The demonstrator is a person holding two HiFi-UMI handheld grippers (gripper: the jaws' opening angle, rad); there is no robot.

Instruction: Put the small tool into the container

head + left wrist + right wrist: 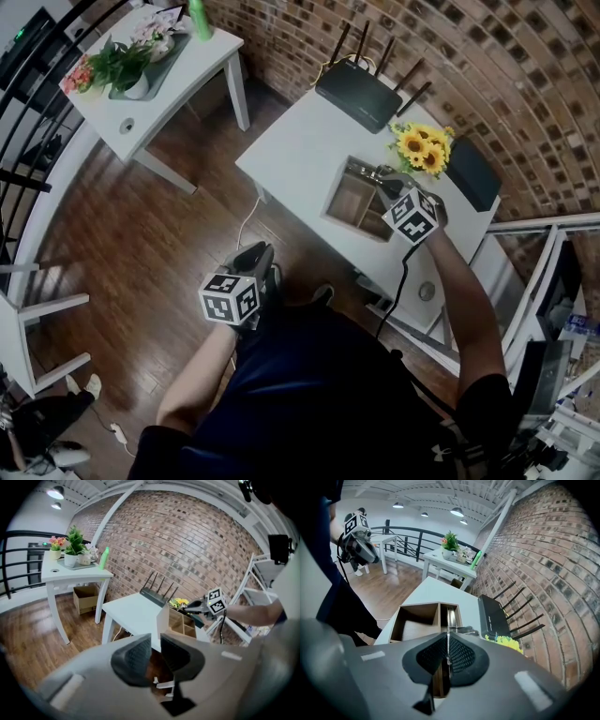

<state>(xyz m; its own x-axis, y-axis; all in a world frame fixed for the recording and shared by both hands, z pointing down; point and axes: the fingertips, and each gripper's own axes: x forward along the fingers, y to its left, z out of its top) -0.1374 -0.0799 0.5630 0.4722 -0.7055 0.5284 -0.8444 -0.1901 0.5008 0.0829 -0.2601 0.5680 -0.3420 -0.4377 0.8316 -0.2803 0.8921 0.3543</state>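
Left gripper [156, 651] was held low, jaws part open on nothing | right gripper [447, 651] was clamped shut on thin metal tool [461, 630] above container [349, 202] | judged: tool best lined along narrow slot, lowered below rim, then released gently.

Shell of the left gripper [155, 653]: grey moulded plastic, with a white rectangular label [232, 656] on one side. Its fingers [133, 660] are black, with finely gridded pads. The right gripper [447, 656] has the same grey shell, black mesh-textured fingers [464, 656] and two white labels. Each unit carries a white marker cube with black square patterns: left cube [230, 298], right cube [412, 215]. A black cable [403, 272] trails from the right unit. The wearer has a dark navy short-sleeved shirt [319, 394].
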